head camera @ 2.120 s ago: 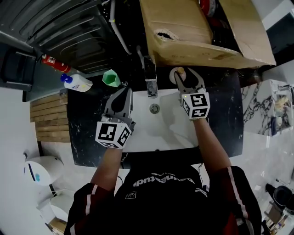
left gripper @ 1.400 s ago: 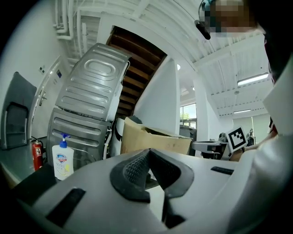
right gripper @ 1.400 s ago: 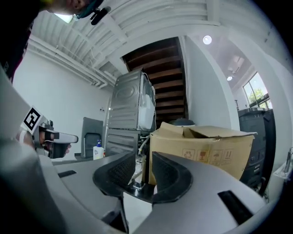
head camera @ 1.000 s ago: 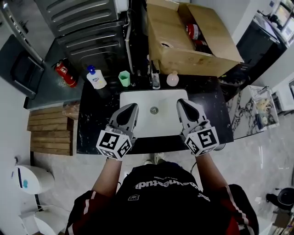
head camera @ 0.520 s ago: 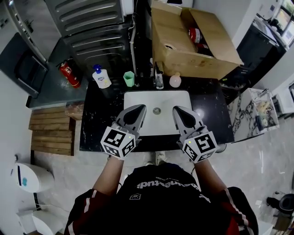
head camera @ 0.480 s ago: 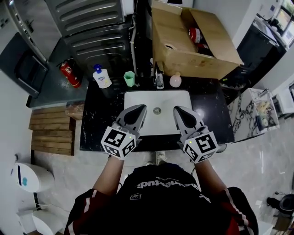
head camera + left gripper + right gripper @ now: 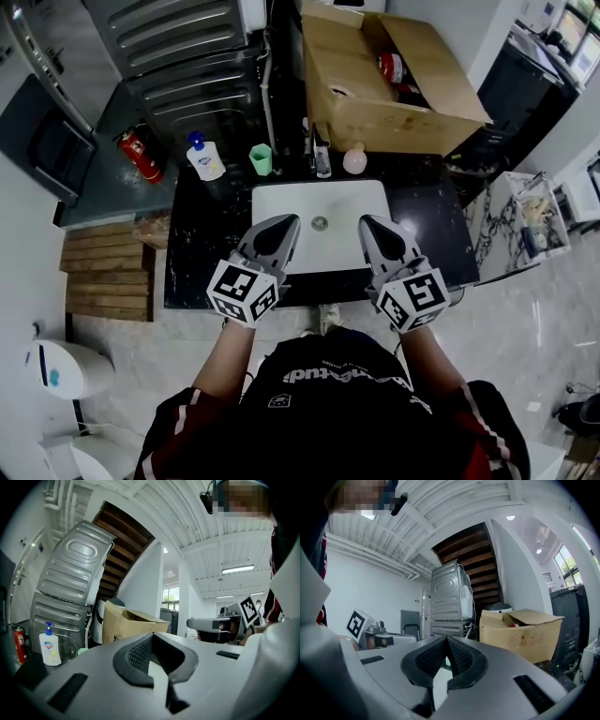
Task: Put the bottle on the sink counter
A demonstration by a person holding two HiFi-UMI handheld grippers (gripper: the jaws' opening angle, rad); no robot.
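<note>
Both grippers hang over the near edge of the white sink (image 7: pixel 339 201), the left gripper (image 7: pixel 283 225) at about 7 o'clock of the basin and the right gripper (image 7: pixel 372 226) at about 5 o'clock. Each has its jaws pressed together with nothing between them. The small pale-pink bottle (image 7: pixel 354 160) stands upright on the black tabletop (image 7: pixel 201 234) at about 1 o'clock of the sink, just to the right of the faucet (image 7: pixel 322 160) and in front of the open cardboard box (image 7: pixel 375 105). It is well clear of both grippers. So by my reading the placing step is already done: the bottle sits on the sink counter and nothing is in hand. What the next move calls for looks like very little. Keep the empty grippers away from the bottle so it isn't knocked towards the basin, and check that it stands steady.
</note>
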